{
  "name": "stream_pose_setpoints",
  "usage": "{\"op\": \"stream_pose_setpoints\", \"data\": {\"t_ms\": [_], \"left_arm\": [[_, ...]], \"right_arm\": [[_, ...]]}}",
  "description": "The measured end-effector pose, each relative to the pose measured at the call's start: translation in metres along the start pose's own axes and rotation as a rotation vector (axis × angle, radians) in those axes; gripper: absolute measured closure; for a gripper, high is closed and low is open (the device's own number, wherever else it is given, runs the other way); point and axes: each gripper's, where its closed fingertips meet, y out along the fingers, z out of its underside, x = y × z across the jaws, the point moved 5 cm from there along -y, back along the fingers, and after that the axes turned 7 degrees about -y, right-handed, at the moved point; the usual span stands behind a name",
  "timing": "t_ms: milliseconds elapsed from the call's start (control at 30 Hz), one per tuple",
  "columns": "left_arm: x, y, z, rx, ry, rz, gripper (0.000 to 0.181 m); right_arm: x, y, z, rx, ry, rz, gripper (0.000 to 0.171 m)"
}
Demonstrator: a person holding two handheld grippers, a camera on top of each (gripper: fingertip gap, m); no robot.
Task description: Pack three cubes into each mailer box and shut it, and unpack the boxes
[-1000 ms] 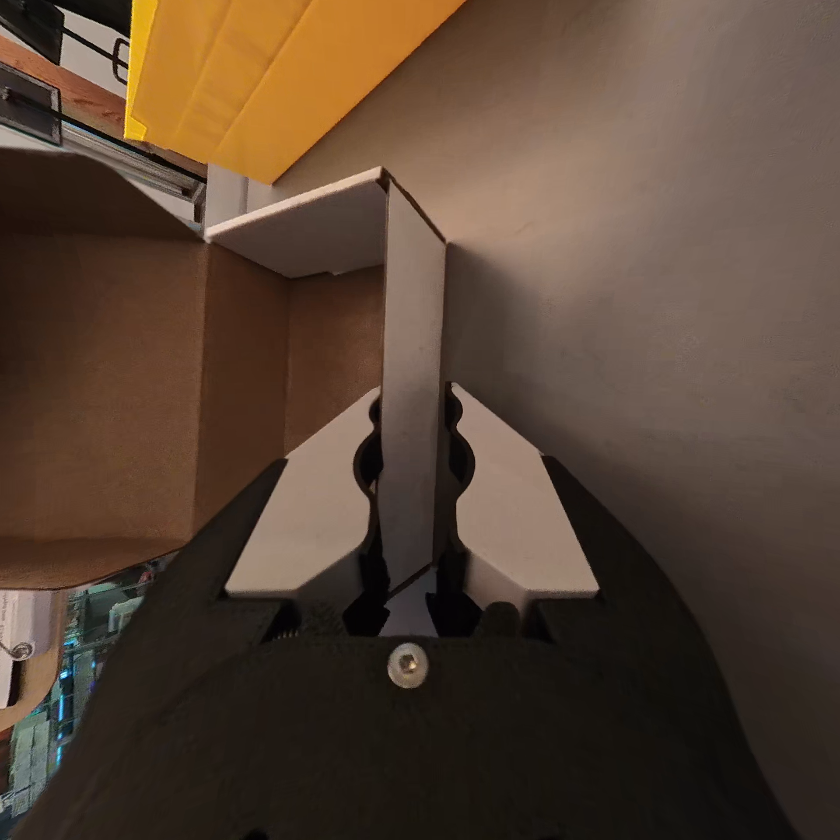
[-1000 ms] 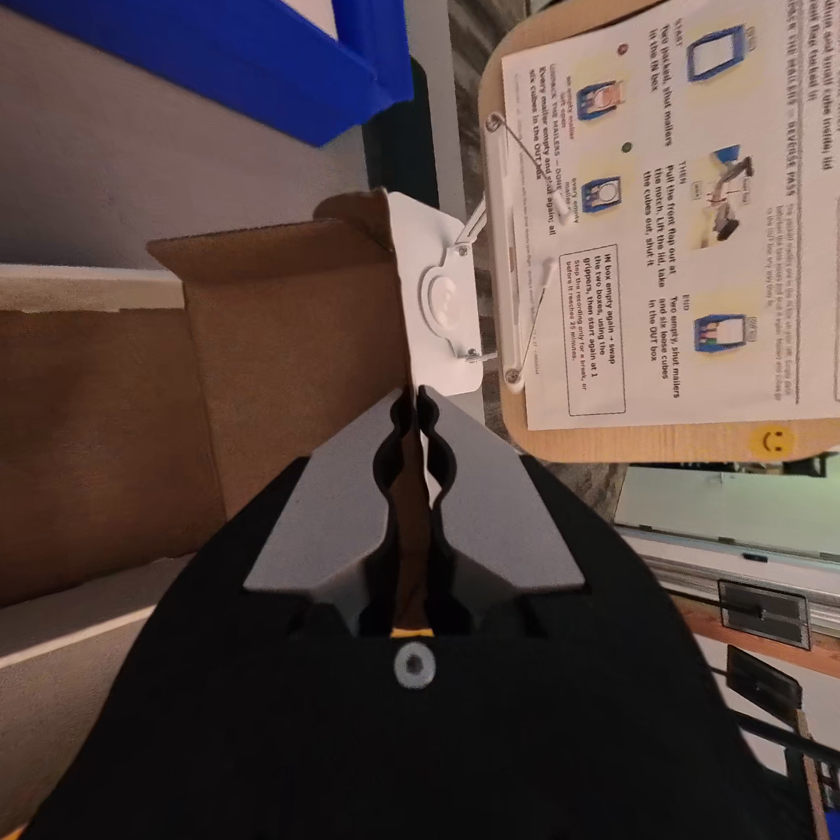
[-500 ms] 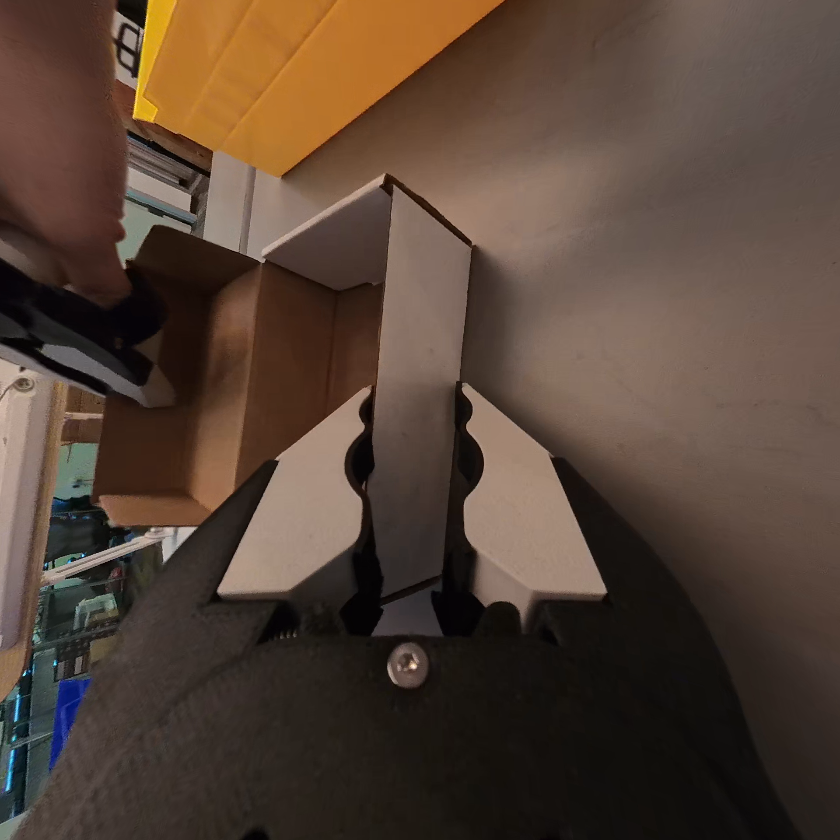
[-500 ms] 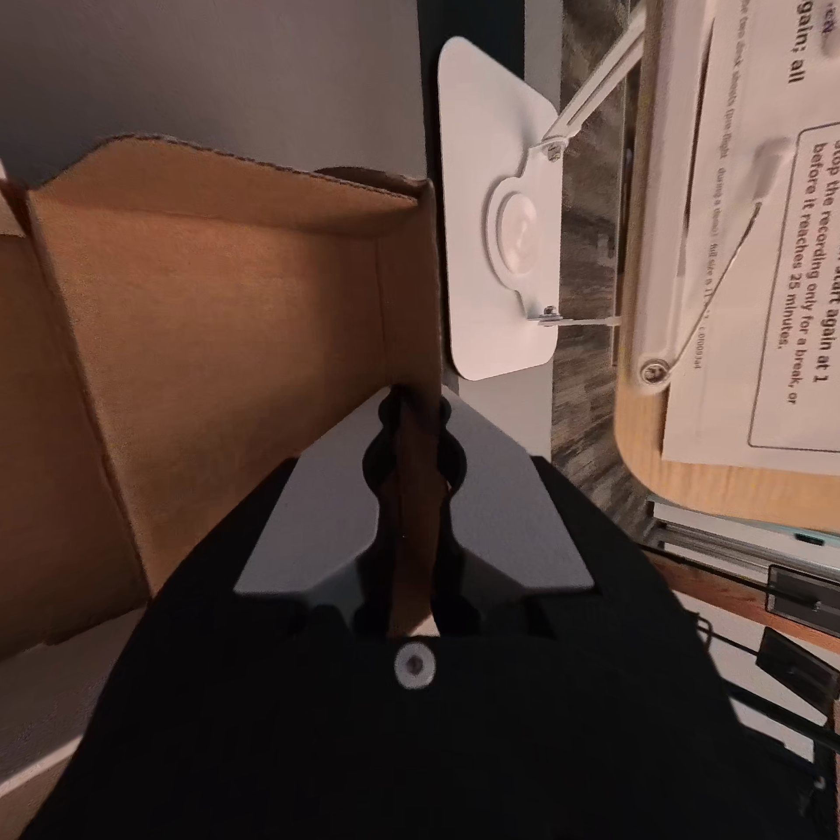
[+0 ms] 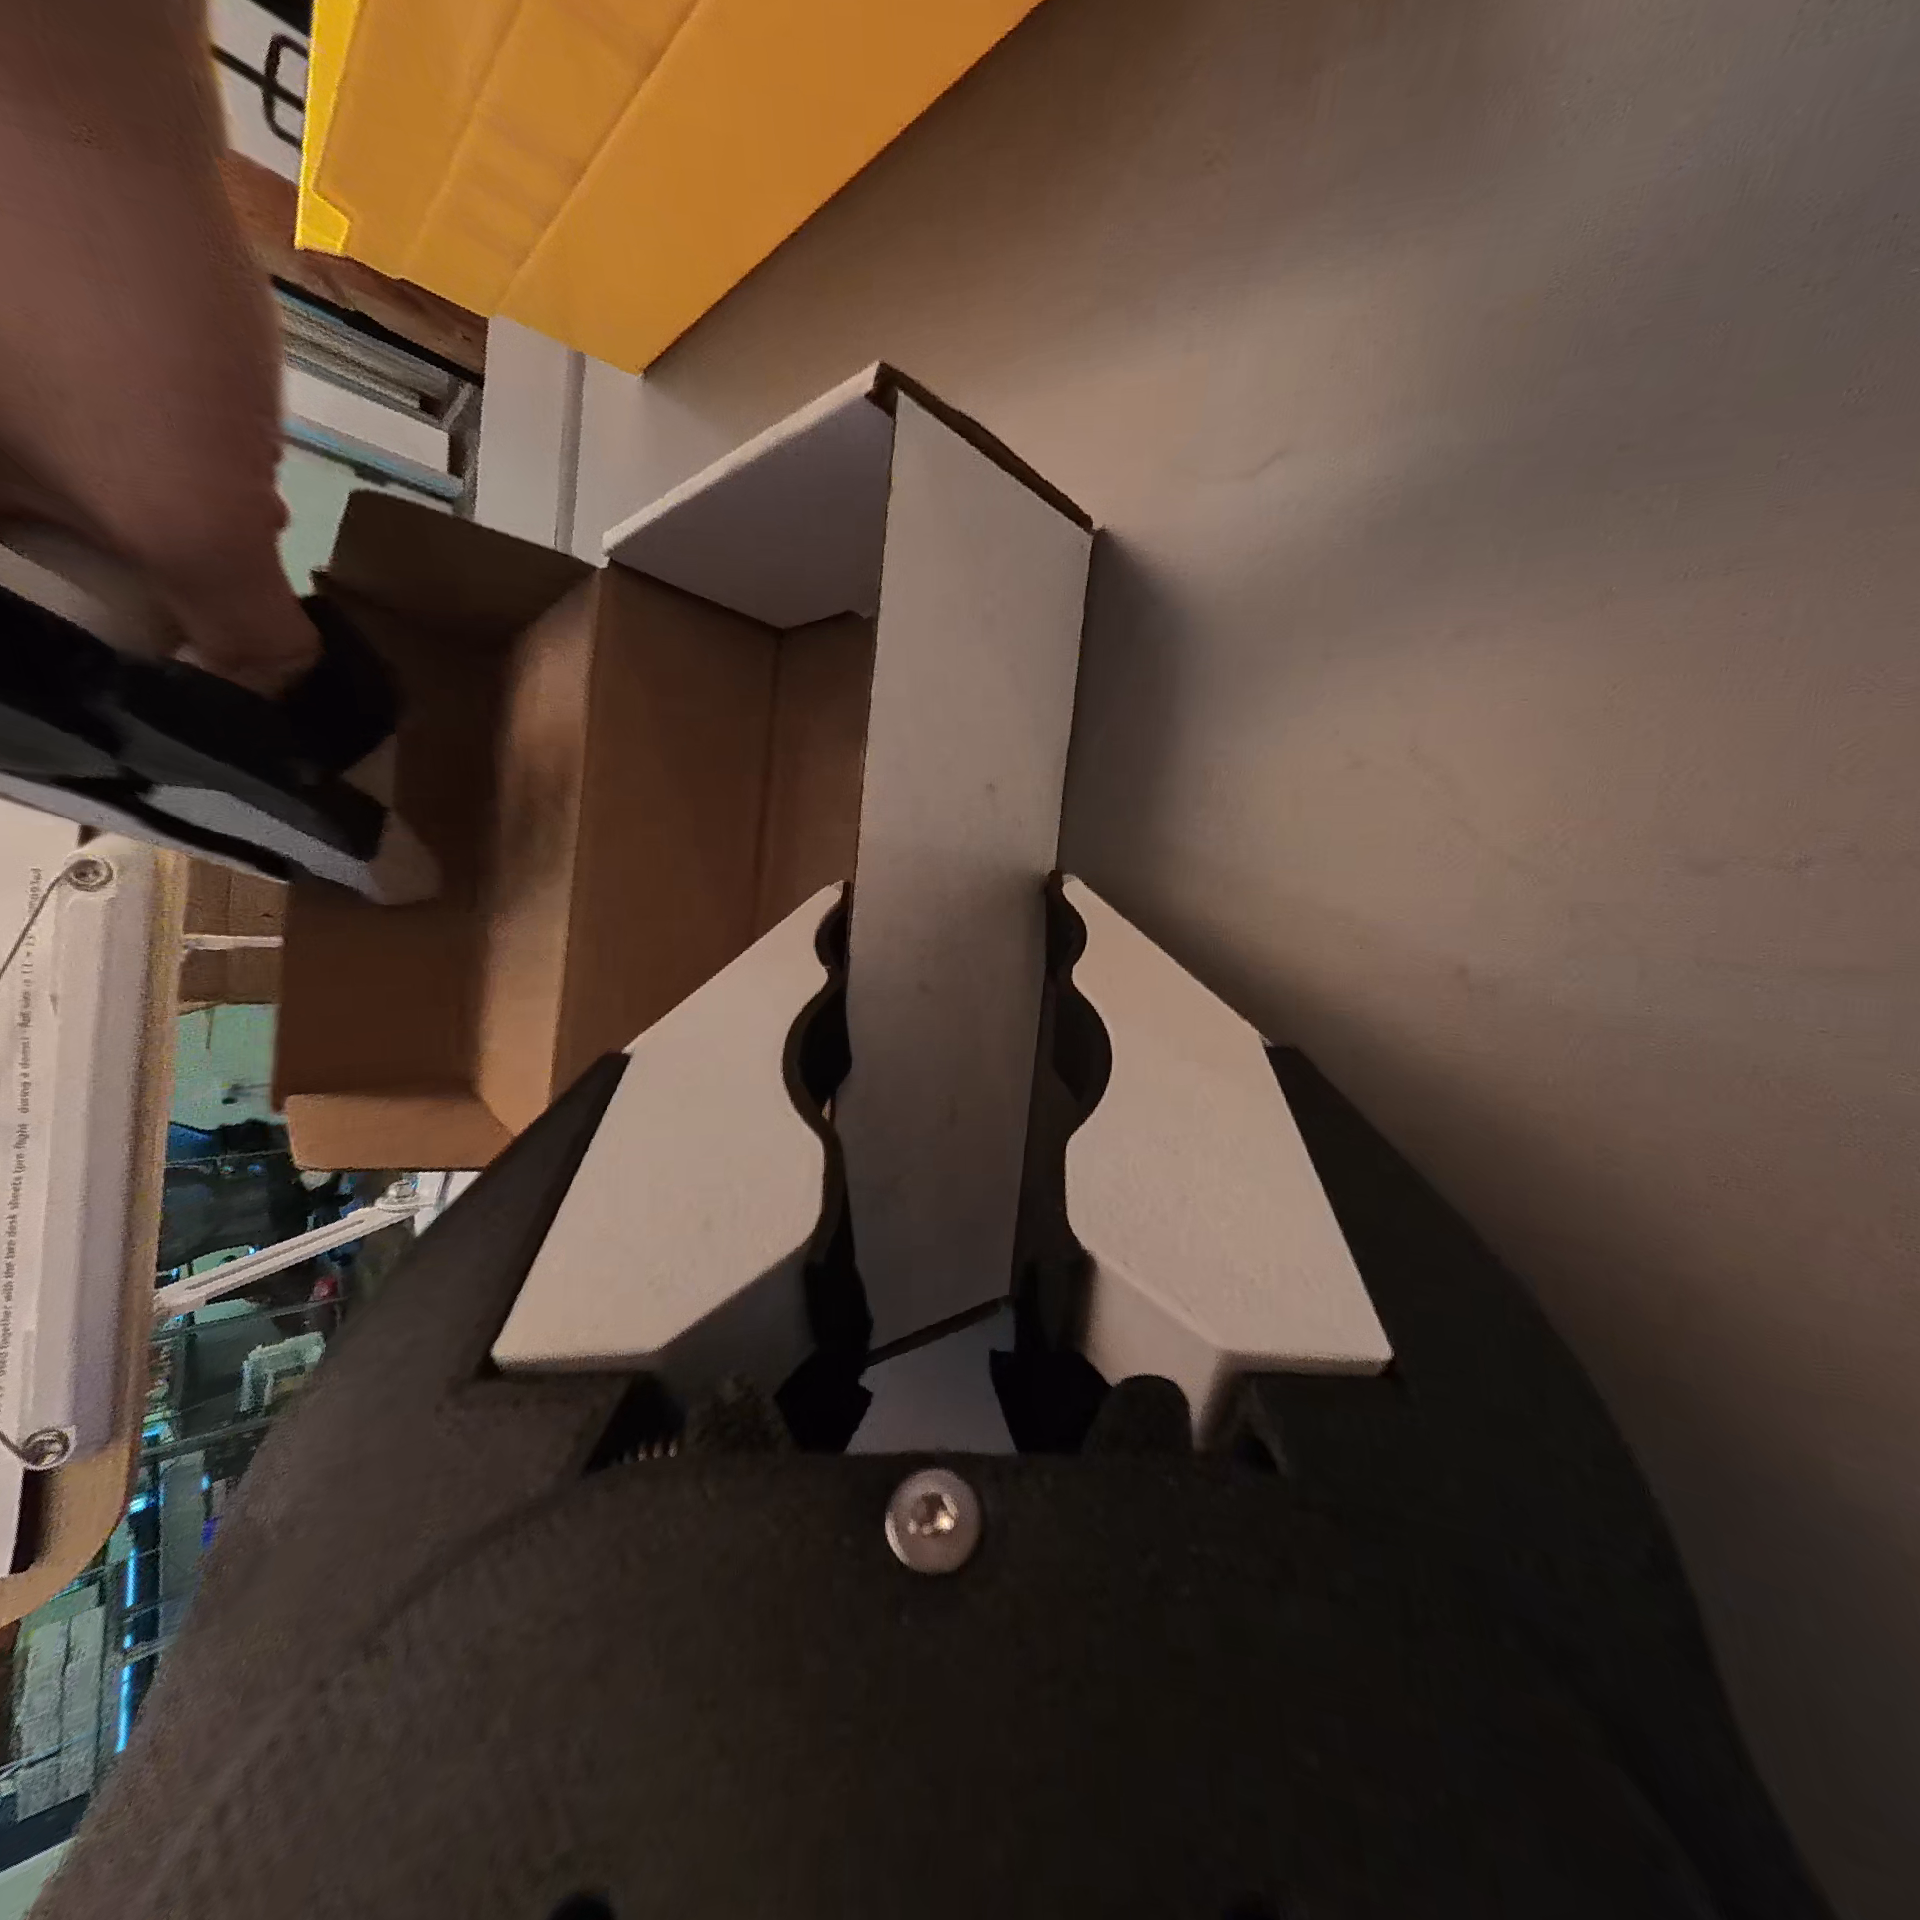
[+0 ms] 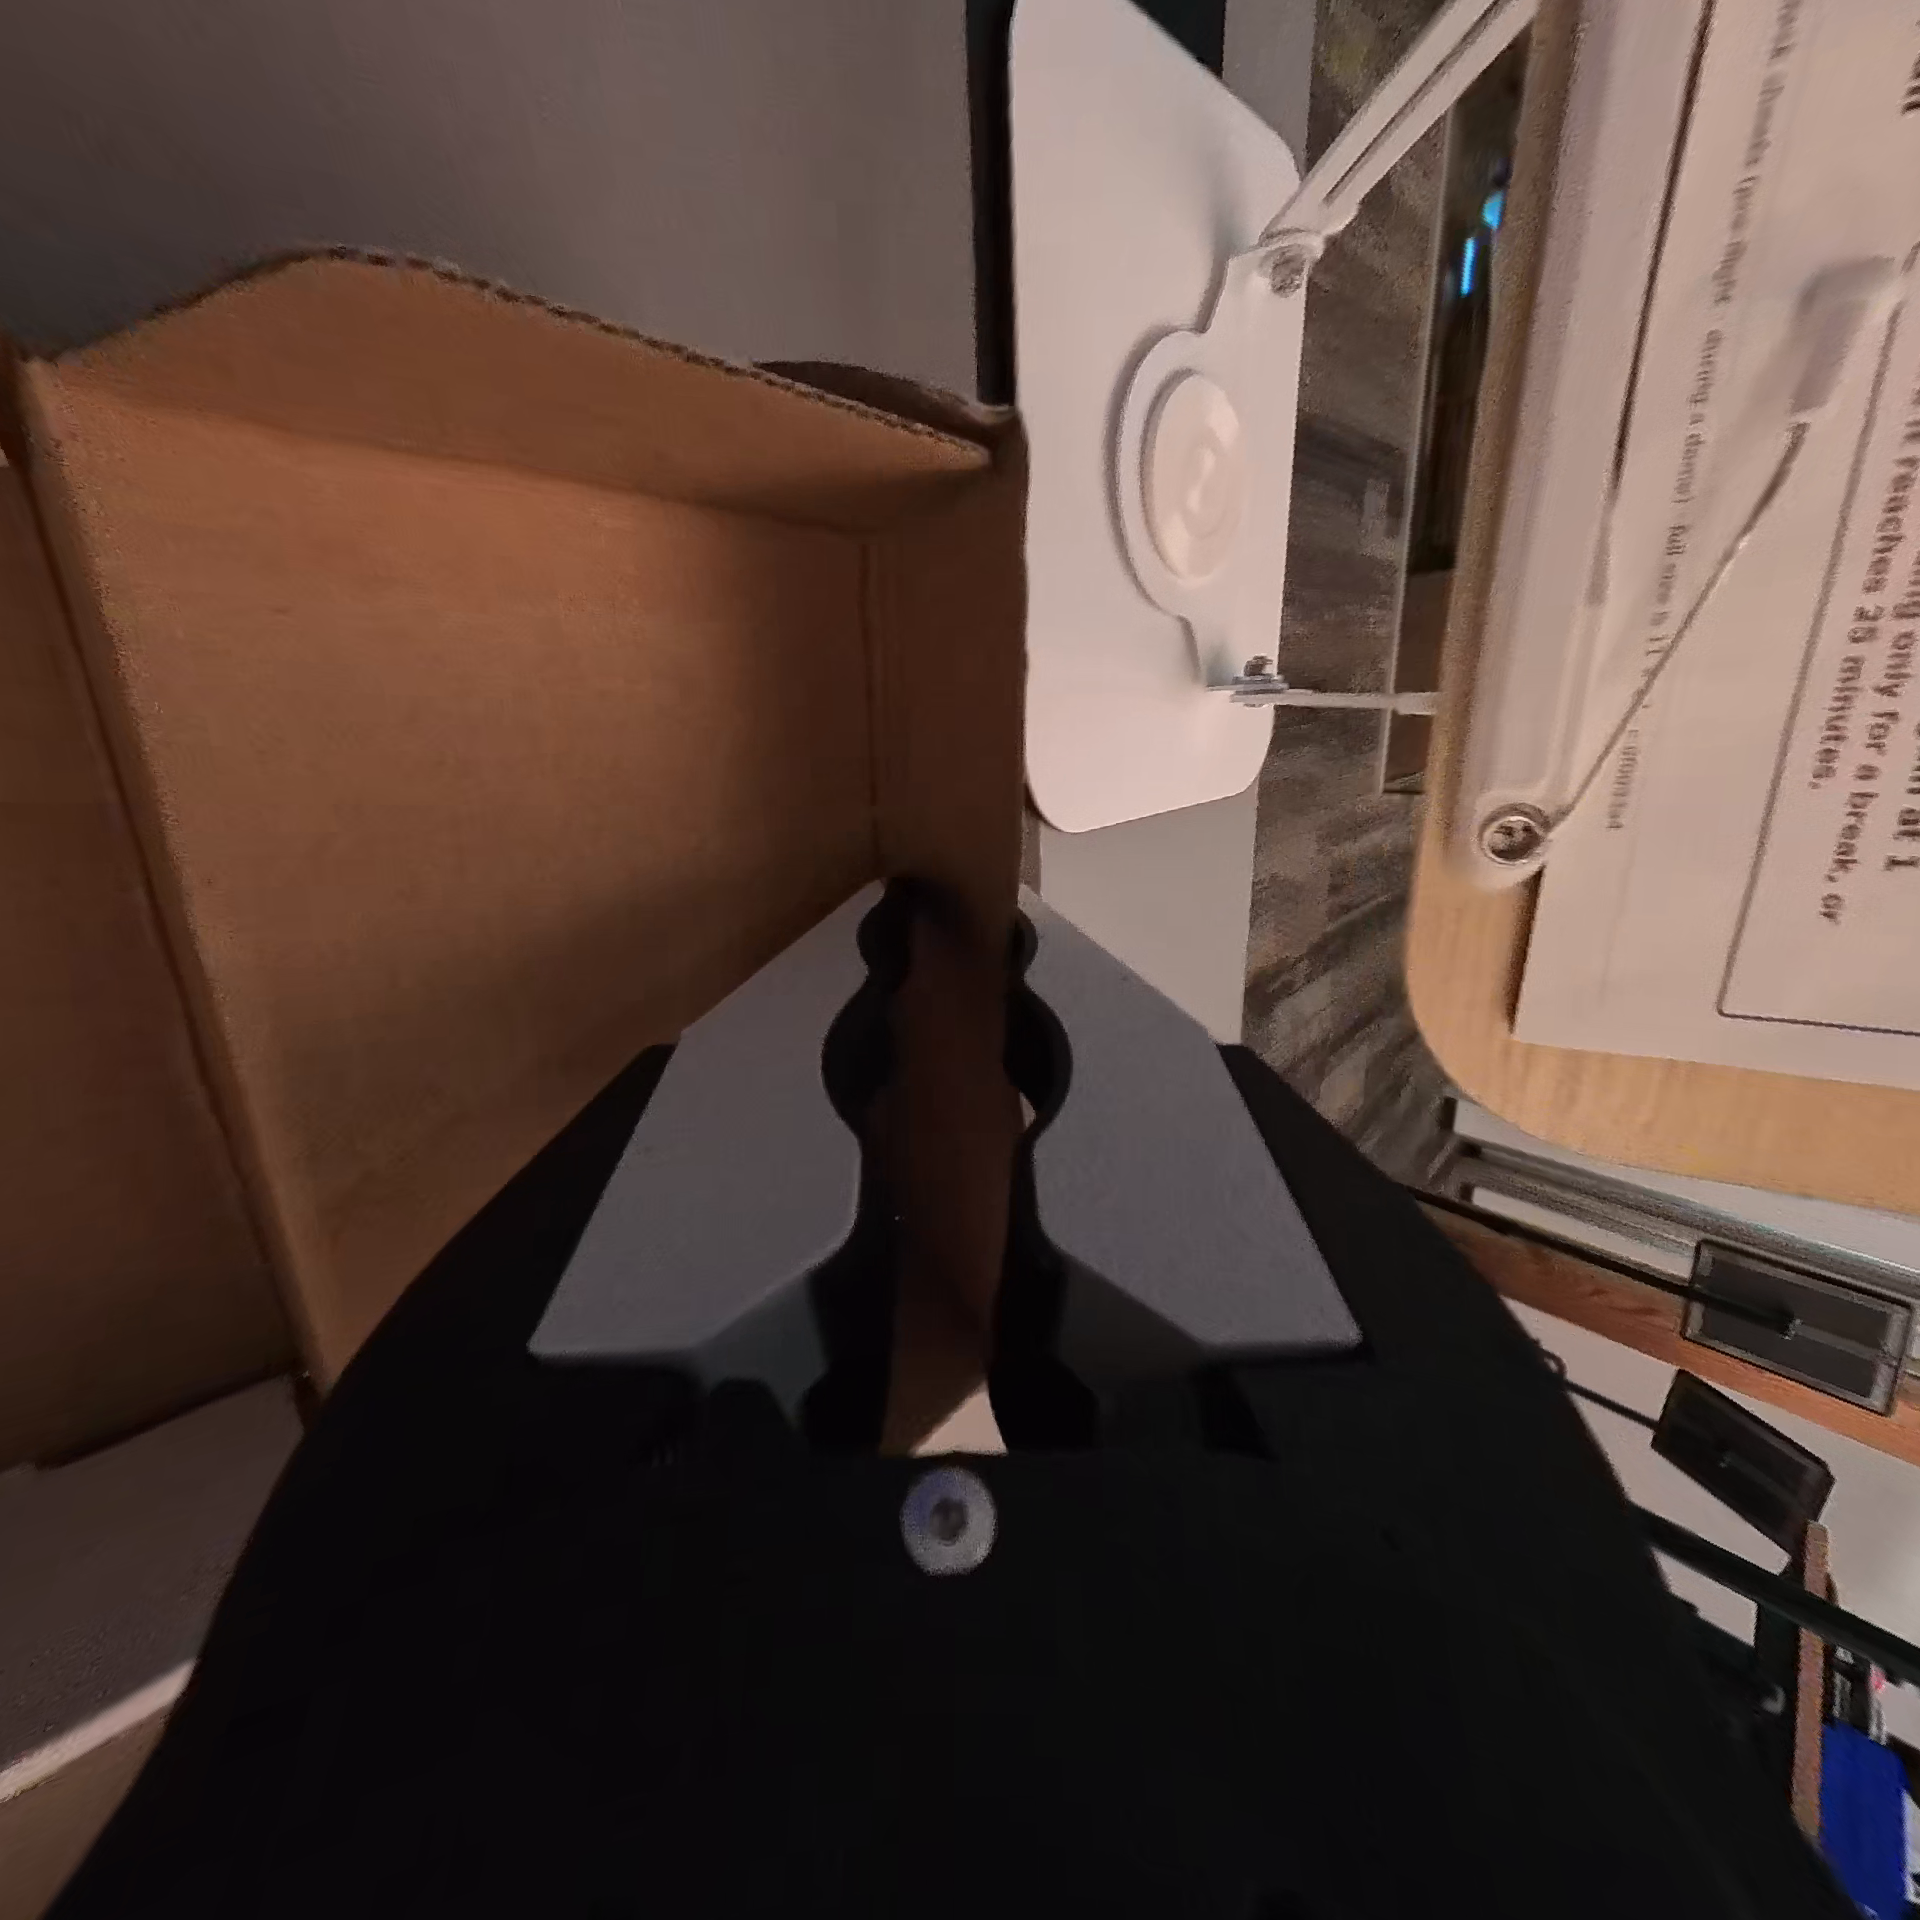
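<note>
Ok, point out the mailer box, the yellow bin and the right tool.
mailer box (image 5: 966, 831), left wrist view, on its white side wall.
yellow bin (image 5: 623, 145), left wrist view, on its outer wall.
right tool (image 6: 951, 914), right wrist view, midway between its fingertips.

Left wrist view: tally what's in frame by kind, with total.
Hand-held gripper: 2, the left clamped on the box's white wall, the right at its far side
Mailer box: 1, open
Yellow bin: 1
Person's hand: 1
Cubes: 0 visible
Total: 5
</note>
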Motion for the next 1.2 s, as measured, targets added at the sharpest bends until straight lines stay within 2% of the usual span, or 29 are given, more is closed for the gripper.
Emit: {"op": "stream_pose_setpoints", "data": {"t_ms": [100,267,567,767,1000,1133,1200], "left_arm": [[0.002,-0.001,0.003,0.008,-0.002,-0.006,0.146],[0.008,-0.001,0.01,0.017,-0.021,-0.005,0.147],[0.01,-0.002,0.01,0.003,-0.025,-0.024,0.14],[0.01,-0.005,0.005,-0.032,-0.014,-0.038,0.134],[0.014,-0.024,-0.02,-0.209,-0.055,-0.069,0.129],[0.025,-0.044,-0.035,-0.374,-0.179,-0.052,0.128],[0.033,-0.054,-0.04,-0.443,-0.241,-0.046,0.129]], "right_arm": [[0.001,0.008,-0.002,-0.009,0.032,-0.001,0.153],[-0.011,-0.001,-0.009,-0.035,0.011,0.068,0.153],[-0.018,-0.03,-0.01,-0.02,0.0,0.161,0.129],[-0.033,-0.102,-0.005,-0.171,0.14,0.283,0.115],[-0.041,-0.214,-0.001,-0.558,0.37,0.399,0.114],[-0.035,-0.243,0.007,-0.768,0.409,0.388,0.116],[-0.04,-0.241,0.016,-0.74,0.456,0.373,0.112]]}}
